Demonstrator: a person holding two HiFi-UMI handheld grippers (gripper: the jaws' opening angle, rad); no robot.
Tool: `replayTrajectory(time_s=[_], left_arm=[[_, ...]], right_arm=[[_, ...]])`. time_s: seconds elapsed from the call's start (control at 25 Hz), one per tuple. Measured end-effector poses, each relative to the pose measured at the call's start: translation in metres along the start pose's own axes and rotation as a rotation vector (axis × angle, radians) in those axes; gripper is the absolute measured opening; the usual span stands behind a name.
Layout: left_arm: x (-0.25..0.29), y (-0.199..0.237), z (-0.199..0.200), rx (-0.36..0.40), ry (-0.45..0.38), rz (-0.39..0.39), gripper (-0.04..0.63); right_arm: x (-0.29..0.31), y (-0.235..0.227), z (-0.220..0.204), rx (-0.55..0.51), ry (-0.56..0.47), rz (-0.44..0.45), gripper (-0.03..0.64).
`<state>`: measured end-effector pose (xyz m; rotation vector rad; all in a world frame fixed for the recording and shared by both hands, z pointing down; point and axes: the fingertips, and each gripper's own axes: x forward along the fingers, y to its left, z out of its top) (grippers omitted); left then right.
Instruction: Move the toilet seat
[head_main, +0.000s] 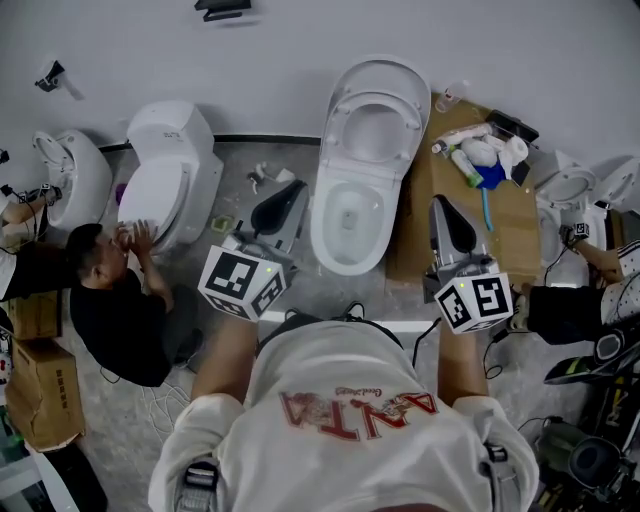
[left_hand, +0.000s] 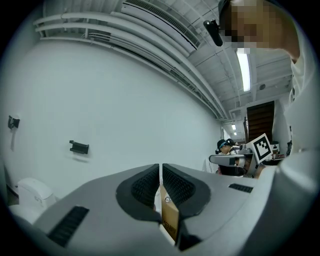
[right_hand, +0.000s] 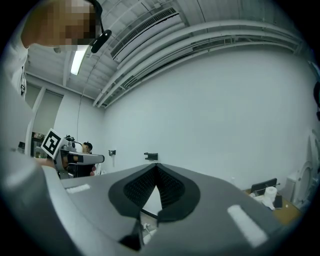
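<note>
- The left gripper (head_main: 296, 190) and right gripper (head_main: 441, 205) point level at the wall on either side of the toilet. Both sets of fingers are clenched and carry nothing, so neither is working the seat.
- Between them the bowl (head_main: 318, 240) lies uncovered.
- Behind it the toilet seat (head_main: 418, 110) stands raised, apparently propped by the wall. Closed fingers suit nudging its rim rather than pinching it.
- The cluttered desk (head_main: 510, 230) just beside the bowl narrows the right side.
</note>
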<state>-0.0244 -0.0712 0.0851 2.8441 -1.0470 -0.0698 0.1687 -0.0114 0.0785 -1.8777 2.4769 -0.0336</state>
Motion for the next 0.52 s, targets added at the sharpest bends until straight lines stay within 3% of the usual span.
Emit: replayTrajectory(time_s=[0.52], left_arm=[[0.0093, -0.0058, -0.0026, -0.002, 0.000, -0.033, 0.028]], right_arm=[[-0.0030, -0.0108, -0.0060, 0.012, 0.012, -0.034, 0.002]])
